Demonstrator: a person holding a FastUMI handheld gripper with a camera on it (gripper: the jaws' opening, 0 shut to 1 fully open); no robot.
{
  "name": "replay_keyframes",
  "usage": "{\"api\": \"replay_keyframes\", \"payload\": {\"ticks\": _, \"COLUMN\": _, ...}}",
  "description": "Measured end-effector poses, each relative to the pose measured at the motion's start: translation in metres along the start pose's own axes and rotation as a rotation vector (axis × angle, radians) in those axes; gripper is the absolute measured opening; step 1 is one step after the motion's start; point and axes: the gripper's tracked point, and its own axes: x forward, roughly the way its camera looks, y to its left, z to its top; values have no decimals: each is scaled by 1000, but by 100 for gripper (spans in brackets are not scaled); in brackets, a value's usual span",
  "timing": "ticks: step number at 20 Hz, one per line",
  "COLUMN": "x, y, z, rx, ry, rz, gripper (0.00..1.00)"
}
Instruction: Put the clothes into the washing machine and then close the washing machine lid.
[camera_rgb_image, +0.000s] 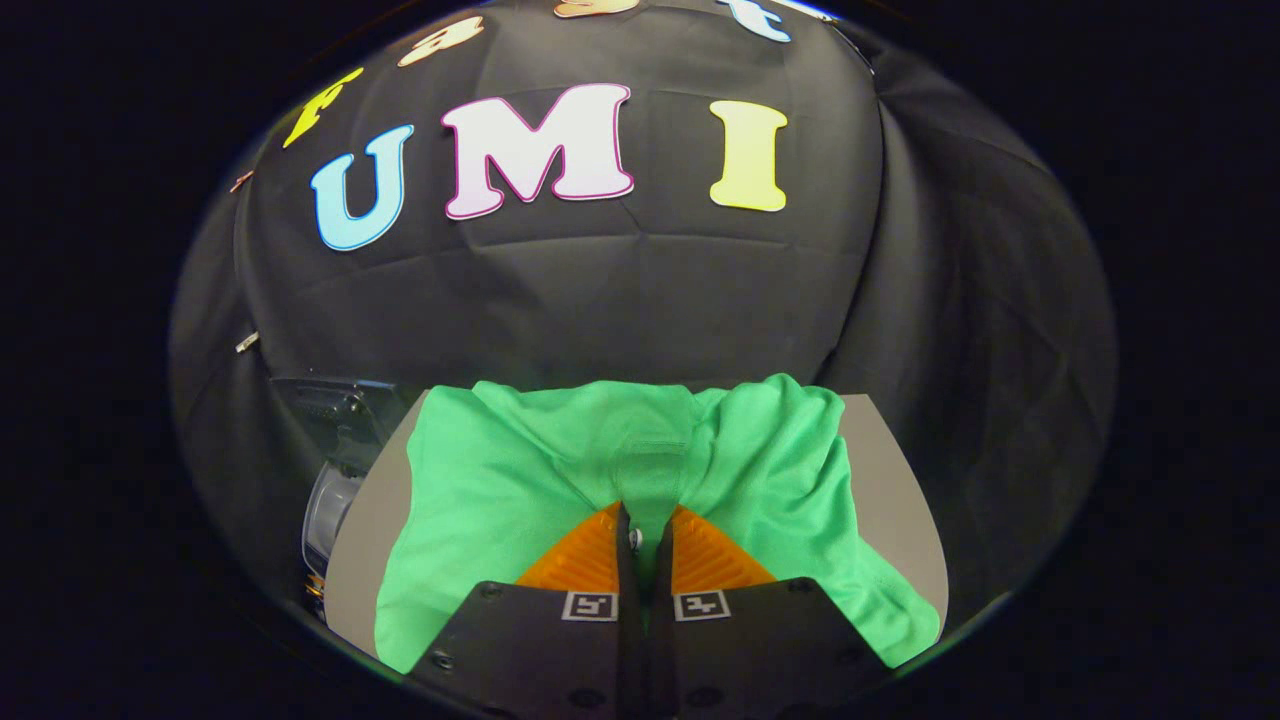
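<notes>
Creased black cloth (640, 300) drapes the booth's back wall and folds around its right side, evenly lit, behind a pale grey desk (890, 470) at the foot of the scene.

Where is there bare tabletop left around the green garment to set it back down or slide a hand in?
Bare table shows as a strip between the green garment and the washing machine, and a wider strip on the garment's other side, toward the black cloth. The middle is crowded: cloth bunches around the gripper, whose fingers pinch a fold.
</notes>
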Motion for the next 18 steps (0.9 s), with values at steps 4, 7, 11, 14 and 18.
{"api": "replay_keyframes", "payload": {"ticks": 4, "x": -30, "y": 3, "z": 19, "rx": -52, "ry": -103, "rz": -17, "gripper": 6}}
{"api": "replay_keyframes", "payload": {"ticks": 7, "x": -78, "y": 10, "z": 49, "rx": -67, "ry": -224, "rz": -20, "gripper": 6}}
{"api": "replay_keyframes", "payload": {"ticks": 11, "x": -144, "y": 34, "z": 90, "rx": -89, "ry": -380, "rz": -5, "gripper": 5}}
{"api": "replay_keyframes", "payload": {"ticks": 14, "x": -178, "y": 63, "z": 110, "rx": -107, "ry": -460, "rz": 26, "gripper": 5}}
{"api": "replay_keyframes", "payload": {"ticks": 18, "x": -206, "y": 112, "z": 128, "rx": -120, "ry": -526, "rz": 112, "gripper": 5}}
